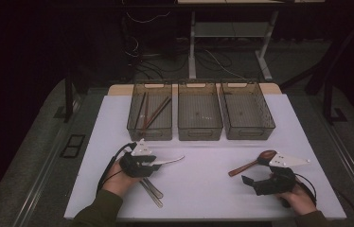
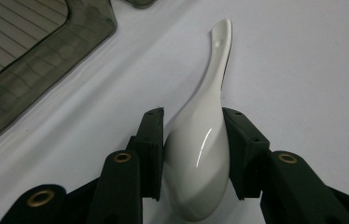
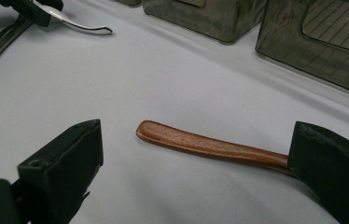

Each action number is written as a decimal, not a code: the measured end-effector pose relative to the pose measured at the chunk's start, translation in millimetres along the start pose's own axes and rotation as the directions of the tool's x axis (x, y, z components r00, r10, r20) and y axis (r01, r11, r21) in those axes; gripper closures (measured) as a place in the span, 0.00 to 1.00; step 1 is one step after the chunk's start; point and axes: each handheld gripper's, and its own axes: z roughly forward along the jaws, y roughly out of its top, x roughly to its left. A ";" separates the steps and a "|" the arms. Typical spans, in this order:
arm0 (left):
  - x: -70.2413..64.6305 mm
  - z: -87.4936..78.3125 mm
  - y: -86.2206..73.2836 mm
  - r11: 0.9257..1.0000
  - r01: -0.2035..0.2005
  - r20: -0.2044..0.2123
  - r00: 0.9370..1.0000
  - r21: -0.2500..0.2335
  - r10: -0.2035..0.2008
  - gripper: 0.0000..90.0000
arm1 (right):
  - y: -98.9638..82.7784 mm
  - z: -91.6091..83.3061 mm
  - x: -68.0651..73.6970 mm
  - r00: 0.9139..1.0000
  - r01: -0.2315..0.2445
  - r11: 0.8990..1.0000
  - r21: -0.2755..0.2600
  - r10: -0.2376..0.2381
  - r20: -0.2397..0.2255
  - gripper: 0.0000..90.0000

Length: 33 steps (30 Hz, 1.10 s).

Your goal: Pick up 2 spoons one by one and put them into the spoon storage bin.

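Black pads of the left tongs stand on either side of the white spoon, at its bowl, and appear to press on it, so I read these tongs as gripping the spoon, or very nearly so. Its handle points away from them across the white tabletop. From the high view the left tongs sit at the near left, with the white spoon reaching right from them, and some metal cutlery lies just nearer, close to the hand.

At the near right, the right tongs stand wide open and hold nothing. A wooden spoon lies flat on the tabletop between their jaws, its handle end free and its far part hidden behind one jaw; the pads do not touch it. From above, the wooden spoon lies just beyond these tongs.

Farther off, three dark bins stand in a row. The left bin already holds a few long brown sticks, likely chopsticks. The middle bin and the right bin look empty.

Judging by this, the sorting is in an early stage: one kind is stowed, while both spoons and the metal pieces remain out on the tabletop.
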 end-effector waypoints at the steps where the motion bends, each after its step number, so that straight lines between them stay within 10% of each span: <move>1: 1.5 0.2 0.4 1.000 0.002 0.001 1.000 -0.002 -0.002 0.68 | 0.1 0.0 0.0 1.000 0.000 1.000 0.000 0.000 -0.001 0.03; 11: 17.4 1.6 -1.6 0.995 0.092 -0.023 0.995 -0.029 -0.093 0.64 | 0.0 0.4 0.1 1.000 -0.003 1.000 0.003 0.003 -0.001 0.03; 20: 17.1 3.7 -1.5 0.998 0.053 -0.058 0.997 0.014 -0.052 0.85 | 0.1 0.1 -0.4 1.000 -0.004 1.000 -0.001 0.004 -0.002 0.03; 33: 16.1 -4.7 3.4 0.998 0.062 -0.052 0.997 -0.015 -0.063 0.86 | 0.1 0.2 0.0 1.000 -0.004 1.000 0.002 0.004 -0.002 0.03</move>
